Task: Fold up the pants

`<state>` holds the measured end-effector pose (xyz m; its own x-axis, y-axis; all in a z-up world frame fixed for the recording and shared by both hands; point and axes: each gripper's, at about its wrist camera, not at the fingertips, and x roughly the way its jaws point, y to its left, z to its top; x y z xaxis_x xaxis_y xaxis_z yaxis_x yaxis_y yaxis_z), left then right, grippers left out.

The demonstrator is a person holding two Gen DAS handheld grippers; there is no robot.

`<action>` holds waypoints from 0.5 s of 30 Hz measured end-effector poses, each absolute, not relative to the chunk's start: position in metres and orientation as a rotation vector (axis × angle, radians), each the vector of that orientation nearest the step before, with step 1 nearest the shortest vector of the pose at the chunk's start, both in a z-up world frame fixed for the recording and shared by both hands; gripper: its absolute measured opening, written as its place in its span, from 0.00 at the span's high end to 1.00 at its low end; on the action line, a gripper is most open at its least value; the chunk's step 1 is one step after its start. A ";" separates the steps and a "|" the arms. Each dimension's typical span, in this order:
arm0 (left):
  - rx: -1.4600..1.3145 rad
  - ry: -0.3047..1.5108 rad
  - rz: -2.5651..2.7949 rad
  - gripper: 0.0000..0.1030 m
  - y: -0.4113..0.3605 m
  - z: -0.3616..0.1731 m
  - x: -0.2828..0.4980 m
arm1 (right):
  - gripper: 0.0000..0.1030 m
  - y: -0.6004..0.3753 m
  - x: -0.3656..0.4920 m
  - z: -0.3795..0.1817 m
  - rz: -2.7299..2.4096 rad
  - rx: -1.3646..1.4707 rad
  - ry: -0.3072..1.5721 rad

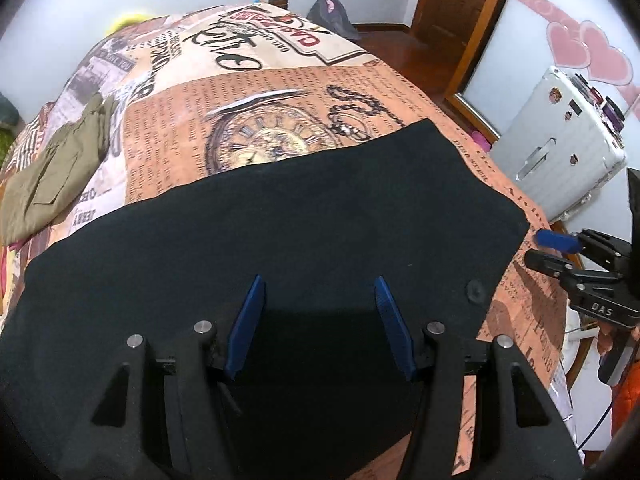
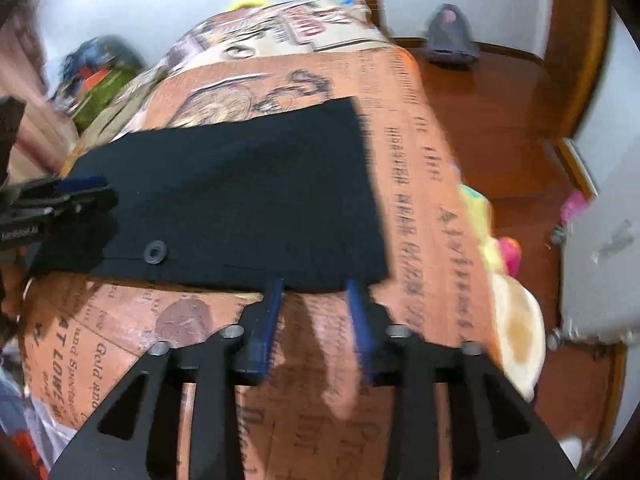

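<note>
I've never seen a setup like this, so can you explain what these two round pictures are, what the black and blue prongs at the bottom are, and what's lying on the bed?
Each picture comes from a wide-angle camera fixed on a hand-held gripper, looking forward along its two blue fingers. A person holds one gripper in each hand.

The left gripper hangs open over black pants spread flat on a bed with a newspaper-and-clock print. The right gripper, also open, points at the pants' near edge; its picture is blurred. Neither holds anything. Olive-green clothing lies further back, and a silver suitcase stands beside the bed.
</note>
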<state>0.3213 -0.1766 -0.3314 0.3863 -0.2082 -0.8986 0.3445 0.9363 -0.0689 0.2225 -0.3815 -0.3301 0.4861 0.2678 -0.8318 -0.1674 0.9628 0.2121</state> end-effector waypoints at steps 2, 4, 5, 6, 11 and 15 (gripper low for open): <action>0.140 1.120 -0.361 0.45 -0.182 -0.334 0.323 | 0.56 -0.389 0.217 -0.328 0.261 0.138 1.020; 0.146 1.118 -0.366 0.44 -0.188 -0.335 0.323 | 0.56 -0.398 0.212 -0.329 0.254 0.187 1.024; 0.150 1.115 -0.371 0.44 -0.191 -0.336 0.322 | 0.56 -0.400 0.210 -0.330 0.254 0.204 1.025; 0.153 1.113 -0.372 0.44 -0.193 -0.337 0.322 | 0.55 -0.401 0.209 -0.332 0.253 0.221 1.028; 0.162 1.105 -0.381 0.43 -0.200 -0.339 0.320 | 0.48 -0.397 0.213 -0.345 0.269 0.338 1.032; 0.159 1.097 -0.385 0.42 -0.200 -0.340 0.319 | 0.38 -0.393 0.221 -0.347 0.294 0.436 1.012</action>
